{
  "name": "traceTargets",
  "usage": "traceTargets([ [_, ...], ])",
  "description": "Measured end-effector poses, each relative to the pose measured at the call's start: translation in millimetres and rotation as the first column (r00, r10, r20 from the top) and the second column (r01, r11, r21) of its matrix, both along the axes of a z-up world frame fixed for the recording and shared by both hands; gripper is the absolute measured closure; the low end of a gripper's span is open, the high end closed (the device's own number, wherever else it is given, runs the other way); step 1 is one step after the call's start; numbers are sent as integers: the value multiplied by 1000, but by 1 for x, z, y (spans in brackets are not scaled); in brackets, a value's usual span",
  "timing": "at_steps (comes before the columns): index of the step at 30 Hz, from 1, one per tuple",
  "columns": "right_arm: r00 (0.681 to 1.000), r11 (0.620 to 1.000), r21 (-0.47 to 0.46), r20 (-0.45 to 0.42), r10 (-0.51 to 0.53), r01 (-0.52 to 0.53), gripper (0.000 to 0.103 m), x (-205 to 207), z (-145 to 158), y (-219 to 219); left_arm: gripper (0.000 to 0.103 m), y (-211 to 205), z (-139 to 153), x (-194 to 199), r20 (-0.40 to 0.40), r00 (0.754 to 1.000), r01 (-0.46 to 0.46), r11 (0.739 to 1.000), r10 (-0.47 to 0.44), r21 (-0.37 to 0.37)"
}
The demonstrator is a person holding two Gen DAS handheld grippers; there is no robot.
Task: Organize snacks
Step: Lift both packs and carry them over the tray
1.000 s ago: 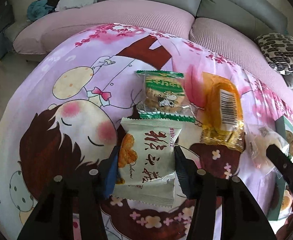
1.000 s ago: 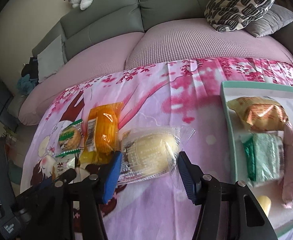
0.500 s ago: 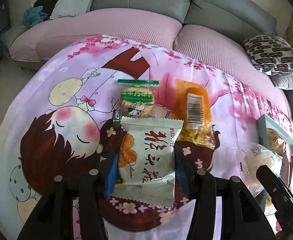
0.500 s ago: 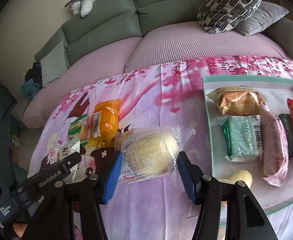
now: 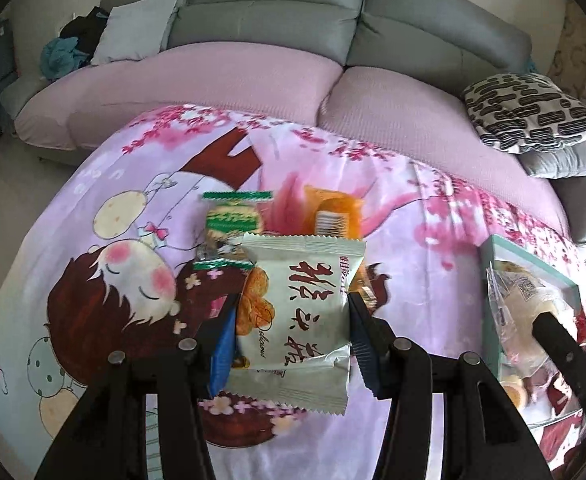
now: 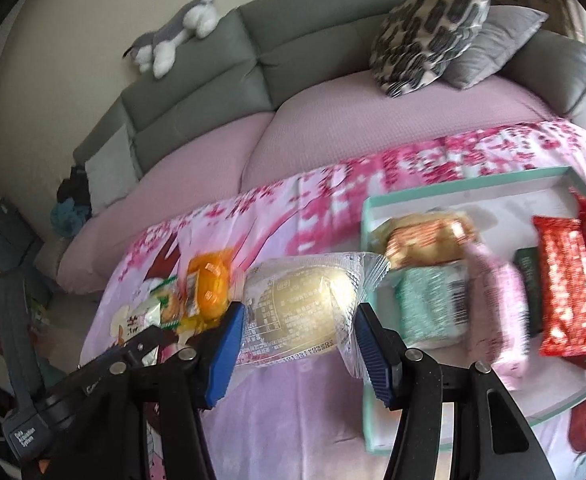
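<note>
Right wrist view: a clear-wrapped pale bun [image 6: 301,312] is clamped between the blue pads of the right gripper [image 6: 297,344], and it is now carried at the near corner of the green-rimmed tray [image 6: 465,186]. 1 second ago the same bun was held well to the left of that tray, over the pink cartoon cloth [image 6: 293,412]; half a second ago it was nearer, and now the wrapper's right end overlaps the tray rim in the picture. The tray already holds several packets: an orange-striped one [image 6: 429,240], a green one [image 6: 429,300], a pink one [image 6: 497,312] and a red one [image 6: 565,292].

In the left wrist view, the left gripper [image 5: 293,332] is closed on a white packet with dark lettering [image 5: 305,312]. Compared with 1 second ago, more of the cloth and sofa is seen beneath it, so the packet is judged to be lifted and moved right, towards the tray edge [image 5: 489,264]. 2 packets are left lying on the cloth, a green-and-white one [image 5: 233,220] and an orange one [image 5: 333,216].

Both snacks are judged to be in transit to the tray, with the bun closest to release. The 2 remaining packets are still to be collected.
</note>
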State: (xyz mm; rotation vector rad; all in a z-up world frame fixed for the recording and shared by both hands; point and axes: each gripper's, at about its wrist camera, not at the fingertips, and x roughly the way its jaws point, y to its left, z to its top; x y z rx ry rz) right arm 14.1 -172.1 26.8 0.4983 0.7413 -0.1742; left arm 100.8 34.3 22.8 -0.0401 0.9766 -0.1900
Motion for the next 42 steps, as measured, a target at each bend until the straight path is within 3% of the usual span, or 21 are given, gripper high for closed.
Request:
traceTargets([
  [18, 969, 969, 30, 38, -245, 244, 44, -54, 13, -100, 50, -79, 29, -22, 74, 987, 149, 988, -146, -36],
  [33, 882, 882, 28, 39, -470, 470, 44, -119, 15, -177, 50, -171, 24, -59, 63, 935, 351, 936, -349, -20],
  [42, 828, 828, -8, -26, -560, 560, 44, -144, 8, -205, 50, -201, 10, -67, 35, 922, 386, 922, -386, -11],
])
